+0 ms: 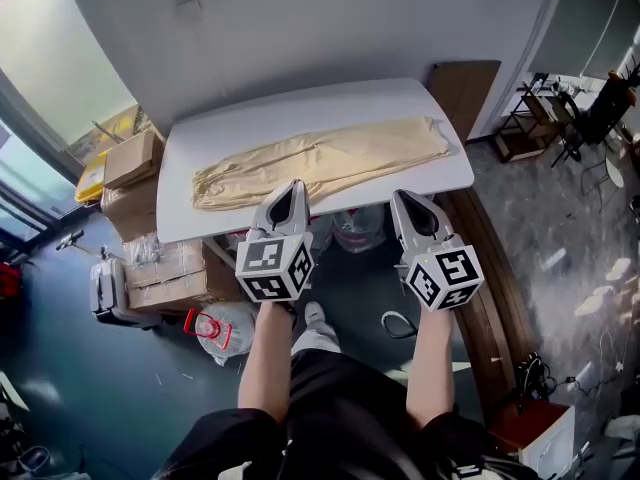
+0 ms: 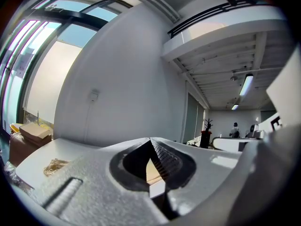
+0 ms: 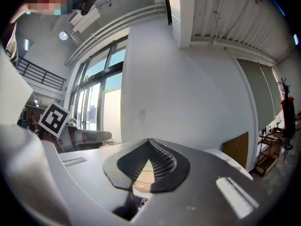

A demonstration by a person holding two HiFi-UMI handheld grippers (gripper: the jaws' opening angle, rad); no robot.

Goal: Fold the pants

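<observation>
Left gripper (image 1: 294,185) hovers just short of the tabletop's (image 1: 400,98) near edge, towards its left half. Its jaws are closed tip to tip with nothing between them, as its own view shows. Its marker cube (image 1: 272,268) carries black-and-white square codes, the only print that can be made out. At the far left of the head view at least 3 cardboard boxes (image 1: 132,156) are stacked on the floor beside the tabletop's left edge. 1 pair of beige pants (image 1: 320,158) lies flat and lengthwise on the white tabletop. It reaches from near the near-left corner to close by the right edge, and neither gripper touches it. The right gripper (image 1: 403,198) is also clenched and empty. It is level with the left one and sits before the near edge's right half. Right of the tabletop, a brown wooden board (image 1: 462,93) leans at the wall. Only the left gripper view shows 2 long ceiling lights (image 2: 246,84), a potted plant (image 2: 207,126) and a distant person (image 2: 234,128). A strip of beige cloth shows through the gap behind its closed tips. Only the right gripper view shows tall windows (image 3: 96,102) and, far right, a coat stand (image 3: 286,107). It also catches the left gripper's cube.
</observation>
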